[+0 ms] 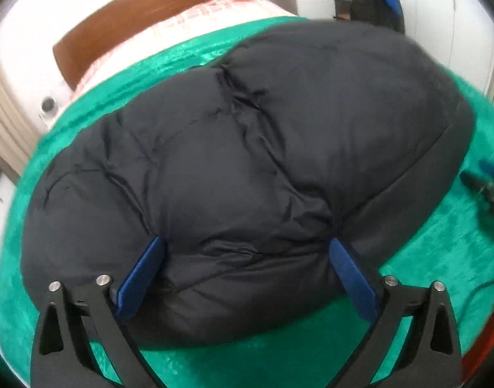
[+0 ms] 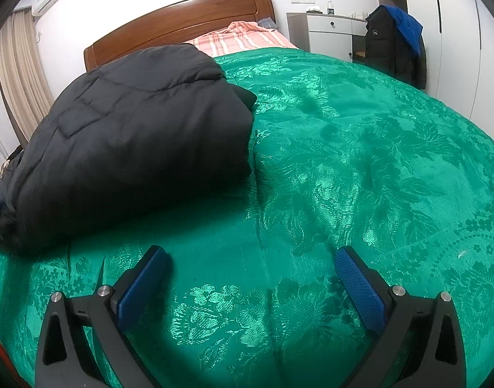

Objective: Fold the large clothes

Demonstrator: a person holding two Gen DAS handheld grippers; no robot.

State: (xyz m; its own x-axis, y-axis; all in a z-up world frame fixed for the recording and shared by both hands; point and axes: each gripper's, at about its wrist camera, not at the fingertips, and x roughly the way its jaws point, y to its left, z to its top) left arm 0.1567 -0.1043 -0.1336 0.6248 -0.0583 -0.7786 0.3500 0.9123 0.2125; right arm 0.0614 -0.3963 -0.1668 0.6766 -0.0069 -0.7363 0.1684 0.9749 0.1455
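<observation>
One dark quilted jacket [image 1: 240,168] is seen, folded into a bulky bundle on the green bedspread [image 2: 360,161]. Its long axis is seen running from the near left toward the wooden headboard [image 2: 182,22]. Two grippers are counted. The left gripper [image 1: 247,249] is held spread wide, its blue pads [image 1: 143,274] over the bundle's near edge; whether they touch cannot be told. The right gripper [image 2: 251,258] is held released, nothing between its pads, over bare bedspread, beside the jacket.
</observation>
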